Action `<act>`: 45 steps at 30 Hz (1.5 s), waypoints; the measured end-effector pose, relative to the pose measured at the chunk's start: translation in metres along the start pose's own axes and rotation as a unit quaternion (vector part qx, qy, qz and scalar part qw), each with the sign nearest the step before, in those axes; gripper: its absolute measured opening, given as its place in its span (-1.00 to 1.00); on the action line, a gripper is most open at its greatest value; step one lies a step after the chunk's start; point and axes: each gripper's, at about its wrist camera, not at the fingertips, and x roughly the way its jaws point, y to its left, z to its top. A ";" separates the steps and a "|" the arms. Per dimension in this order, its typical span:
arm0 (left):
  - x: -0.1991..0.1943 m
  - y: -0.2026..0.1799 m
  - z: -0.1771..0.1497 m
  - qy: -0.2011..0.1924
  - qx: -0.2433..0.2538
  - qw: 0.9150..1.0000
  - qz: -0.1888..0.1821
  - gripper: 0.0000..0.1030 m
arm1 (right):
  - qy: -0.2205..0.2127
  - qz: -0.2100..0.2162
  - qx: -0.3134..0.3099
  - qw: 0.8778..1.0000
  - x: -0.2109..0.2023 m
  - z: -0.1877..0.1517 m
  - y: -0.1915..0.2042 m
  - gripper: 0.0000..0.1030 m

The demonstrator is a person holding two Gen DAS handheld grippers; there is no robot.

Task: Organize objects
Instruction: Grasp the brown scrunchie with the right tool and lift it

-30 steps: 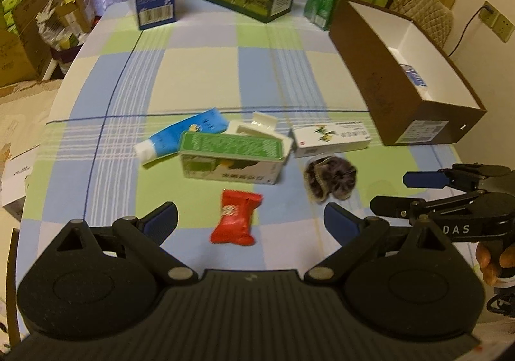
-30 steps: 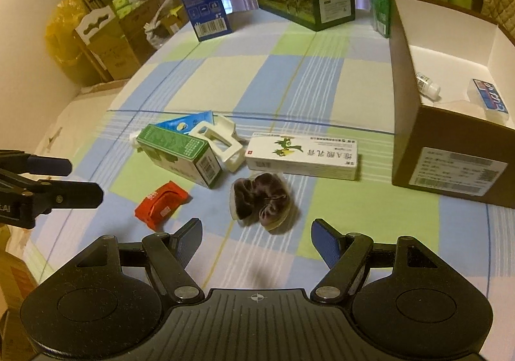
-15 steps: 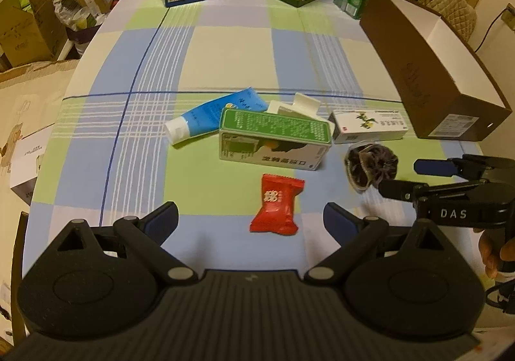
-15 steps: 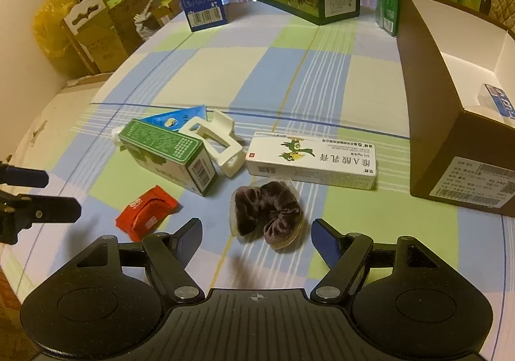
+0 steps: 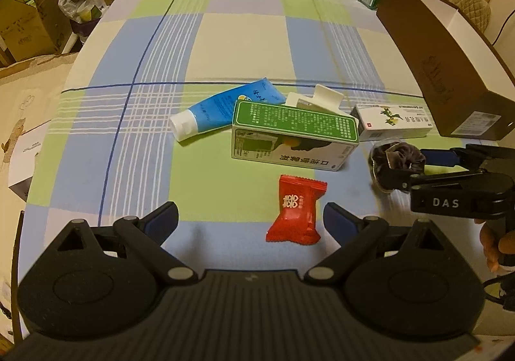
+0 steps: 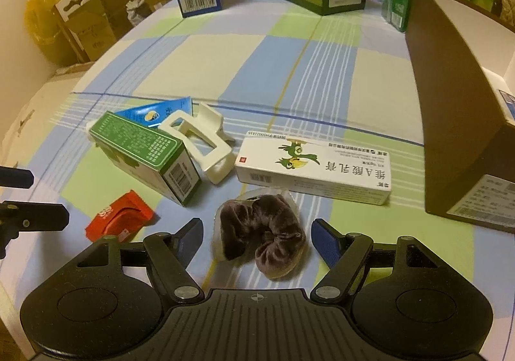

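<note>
right gripper (image 6: 257, 237): jaws spread wide, nothing held; the dark velvet scrunchie (image 6: 262, 227) sits between the blue pads, not yet pinched.
left gripper (image 5: 249, 221): also wide open and empty, hovering low over the tablecloth (image 5: 244, 36); red candy packet (image 5: 297, 209) lies just ahead, nearer its right finger.
scrunchie: on the cloth in a clear wrapper, just in front of the white ointment carton (image 6: 313, 169), apart from it by a thin gap.
pile: green carton (image 6: 146, 153), white hair claw (image 6: 201, 143) and blue tube (image 5: 222, 111) touching one another, left of the scrunchie.
target (judgement): the brown box (image 6: 457, 123) on the right, open on top, with a blue-and-white item already visible inside.
risk 1: soft, lumpy fabric. A pinch on one lobe only could let the rest sag and slip out on the lift.
risk 2: slick wrapper. The pads may catch film instead of fabric, and the scrunchie then slides free.
risk 3: pushing forward while closing would shove the scrunchie into the ointment carton and shift it.
risk 4: the brown box wall is tall and close on the right; a low carry would clip its rim.
risk 5: both grippers work close together; the left one going for the candy packet could cross the right one's path.
</note>
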 end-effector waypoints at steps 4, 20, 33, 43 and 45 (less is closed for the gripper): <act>0.007 -0.002 0.001 0.005 0.002 1.000 -0.002 0.85 | 0.008 -0.006 -0.002 1.000 0.009 0.000 0.001 0.39; 0.033 -0.017 0.005 0.024 0.021 0.999 -0.013 0.83 | 0.003 -0.005 -0.042 0.999 -0.004 -0.010 -0.004 -0.52; 0.057 -0.034 0.002 0.038 0.054 0.998 -0.022 0.59 | -0.011 -0.038 0.065 0.997 -0.054 -0.031 -0.058 -0.52; 0.062 -0.045 0.001 0.035 0.078 0.996 -0.012 0.15 | -0.011 -0.053 0.099 0.994 -0.072 -0.047 -0.080 -0.52; 0.061 -0.047 0.000 0.033 0.083 0.996 -0.009 0.02 | -0.012 -0.054 0.099 0.994 -0.074 -0.049 -0.081 -0.52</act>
